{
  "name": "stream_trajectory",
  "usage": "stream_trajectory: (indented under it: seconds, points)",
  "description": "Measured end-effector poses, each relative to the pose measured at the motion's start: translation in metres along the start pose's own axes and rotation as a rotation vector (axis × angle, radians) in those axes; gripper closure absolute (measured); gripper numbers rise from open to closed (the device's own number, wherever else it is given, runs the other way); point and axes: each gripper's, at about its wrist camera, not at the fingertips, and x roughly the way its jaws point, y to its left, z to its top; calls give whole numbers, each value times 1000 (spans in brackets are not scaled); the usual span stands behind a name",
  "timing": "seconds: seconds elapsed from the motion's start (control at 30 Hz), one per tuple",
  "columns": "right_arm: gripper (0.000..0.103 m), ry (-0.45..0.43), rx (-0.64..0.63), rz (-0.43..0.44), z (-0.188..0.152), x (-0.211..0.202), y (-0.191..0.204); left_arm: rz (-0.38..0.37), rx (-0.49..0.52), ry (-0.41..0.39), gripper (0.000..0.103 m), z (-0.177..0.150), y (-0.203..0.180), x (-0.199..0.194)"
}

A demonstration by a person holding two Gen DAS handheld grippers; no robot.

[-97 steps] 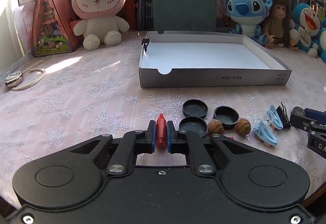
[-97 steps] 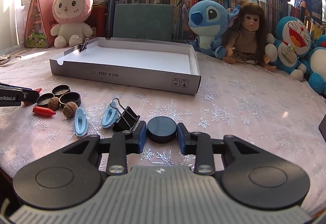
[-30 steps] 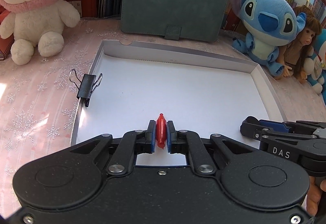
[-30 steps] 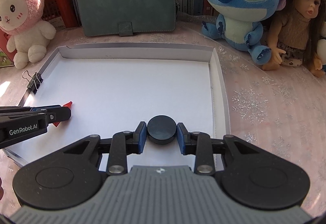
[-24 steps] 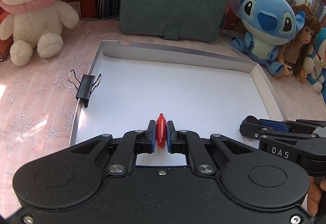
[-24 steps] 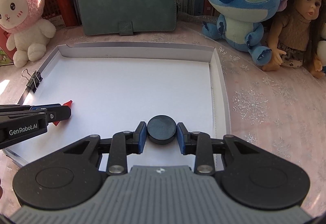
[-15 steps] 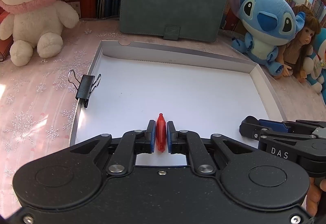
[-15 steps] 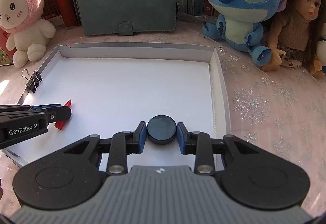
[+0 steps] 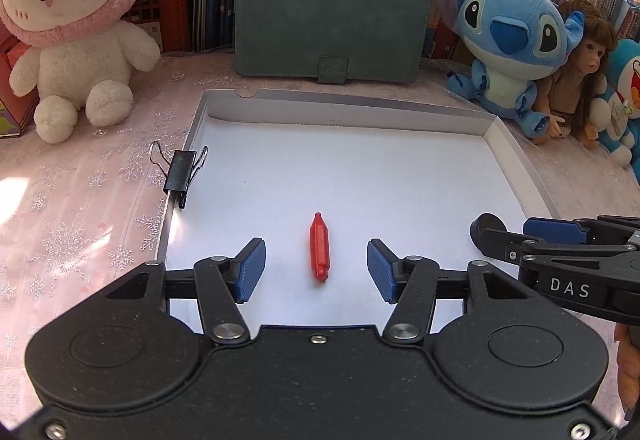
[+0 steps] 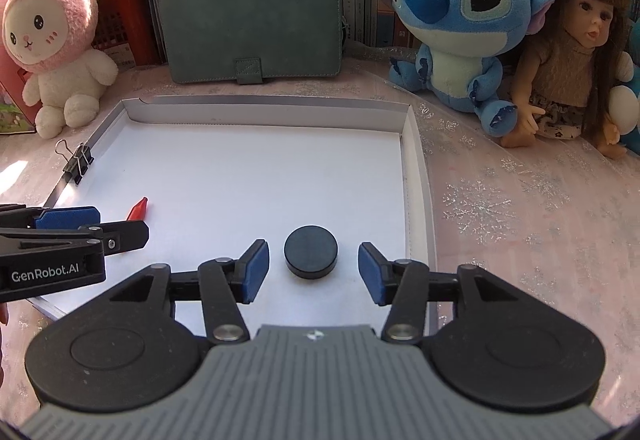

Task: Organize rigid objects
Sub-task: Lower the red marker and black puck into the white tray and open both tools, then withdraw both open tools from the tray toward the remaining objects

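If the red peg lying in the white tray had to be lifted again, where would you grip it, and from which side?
Grip the red peg at mid-body, across its narrow width, coming from above along the line of the open left gripper. It lies flat on the white tray, long axis pointing away between the blue pads, both long sides clear. Its tapered ends would probably slip.

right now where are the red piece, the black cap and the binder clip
red piece (image 9: 319, 248), left wrist view, middle of its body, lying in the white box
black cap (image 10: 311, 249), right wrist view, centre of its flat top
binder clip (image 9: 181, 171), left wrist view, its black body, on the box's left wall
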Motion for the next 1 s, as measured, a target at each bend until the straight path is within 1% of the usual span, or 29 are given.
stream_trajectory:
  seconds: [0.1, 0.2, 0.33, 0.43, 0.47, 0.73, 1.0]
  points:
    - [30, -23, -10, 8, -4, -8, 1, 0, 7, -14, 43, -3, 0, -9]
    - [26, -58, -48, 11, -10, -20, 6, -1, 38, -39, 38, -9, -2, -20]
    - [22, -94, -66, 23, -17, -34, 9, -11, 67, -75, 30, -17, -6, -37]
    - [19, -120, -84, 33, -25, -46, 10, -28, 72, -95, 26, -23, -7, -48]
    - [17, -130, -93, 35, -28, -50, 11, -34, 73, -102, 26, -25, -8, -52]
    - [16, -183, -129, 60, -53, -78, 16, -68, 73, -131, 24, -50, -9, -78]
    - [15, -229, -148, 85, -79, -104, 18, -85, 112, -165, 23, -76, -13, -103]
